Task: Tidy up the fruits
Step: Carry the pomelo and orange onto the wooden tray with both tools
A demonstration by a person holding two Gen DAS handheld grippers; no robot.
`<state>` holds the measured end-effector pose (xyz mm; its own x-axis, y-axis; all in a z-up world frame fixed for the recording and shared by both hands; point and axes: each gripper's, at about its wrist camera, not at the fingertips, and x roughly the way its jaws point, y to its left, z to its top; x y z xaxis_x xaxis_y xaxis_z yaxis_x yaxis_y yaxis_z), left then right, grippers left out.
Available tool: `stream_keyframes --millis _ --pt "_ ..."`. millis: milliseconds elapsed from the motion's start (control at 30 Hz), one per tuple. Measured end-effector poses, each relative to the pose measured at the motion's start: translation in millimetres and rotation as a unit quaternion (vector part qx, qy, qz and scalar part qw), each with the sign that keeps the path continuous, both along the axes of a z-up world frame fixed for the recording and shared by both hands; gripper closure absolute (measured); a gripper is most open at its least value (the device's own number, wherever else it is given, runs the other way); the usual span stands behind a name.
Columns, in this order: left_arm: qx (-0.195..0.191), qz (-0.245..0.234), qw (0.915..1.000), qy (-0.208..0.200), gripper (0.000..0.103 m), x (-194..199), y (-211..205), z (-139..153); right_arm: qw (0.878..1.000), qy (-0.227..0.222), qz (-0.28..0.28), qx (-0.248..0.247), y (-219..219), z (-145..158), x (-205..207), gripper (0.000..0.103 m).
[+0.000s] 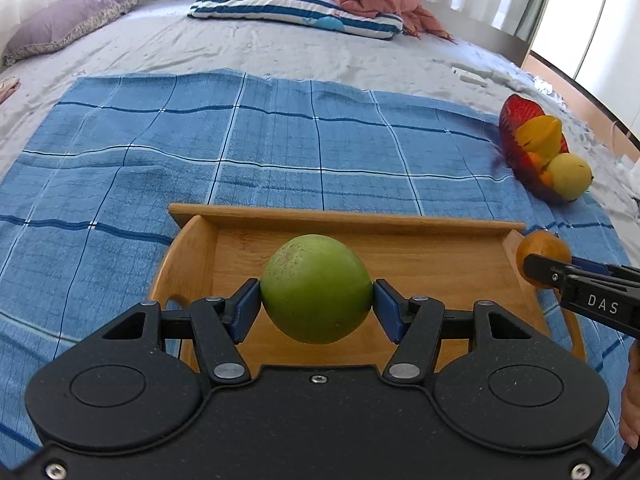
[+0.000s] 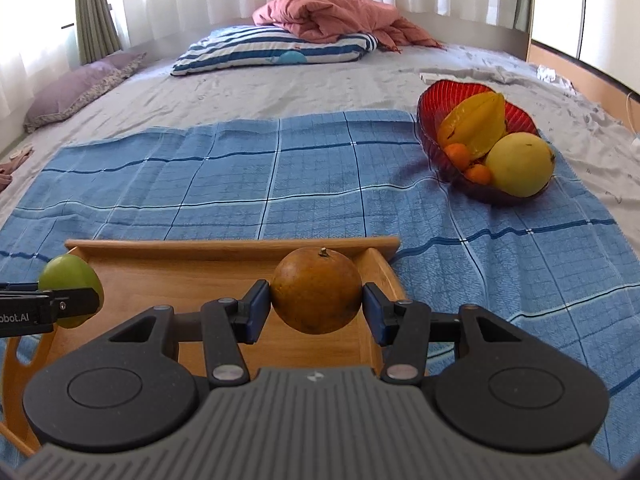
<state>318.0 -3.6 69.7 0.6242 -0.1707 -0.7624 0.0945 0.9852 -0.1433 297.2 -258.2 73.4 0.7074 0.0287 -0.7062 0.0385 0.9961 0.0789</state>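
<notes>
We are working over a bed whose blue plaid cloth [image 2: 320, 184] carries everything that matters, and on its near edge sits the wooden tray [image 1: 344, 219], with its long back wall running across in front of both tools. Off to our right and farther away on the same cloth stands the red bowl [image 2: 430, 108], already filled with a starfruit [image 2: 476, 120], a pale yellow fruit [image 2: 520, 164] and two small tangerines. Our left gripper [image 1: 317, 300] is clamped on a green fruit [image 1: 316, 288], held above the tray's floor toward its left half. Our right gripper [image 2: 316, 300] is clenched on an orange [image 2: 316, 290], stem up, above the tray's right end, just inside the side wall. We cannot tell whether either fruit touches the wood. The relation that counts: the bowl lies ahead and to the right of both, well apart from the tray, so we judge the right hand nearer to it and the left nearer to the tray's open floor.
</notes>
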Motion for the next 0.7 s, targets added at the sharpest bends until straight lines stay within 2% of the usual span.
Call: stream_keyframes --millis 267,700 --pt "0.008 0.02 0.9997 0.009 0.044 21.9 12.5 -7.2 1.0 0.018 -0.015 0.002 -4.2 -13.1 20.8 0.049" --pt "0.023 0.03 0.9992 0.008 0.044 33.9 16.8 -19.7 1.0 0.011 -0.023 -0.001 -4.2 -24.9 31.3 0.049"
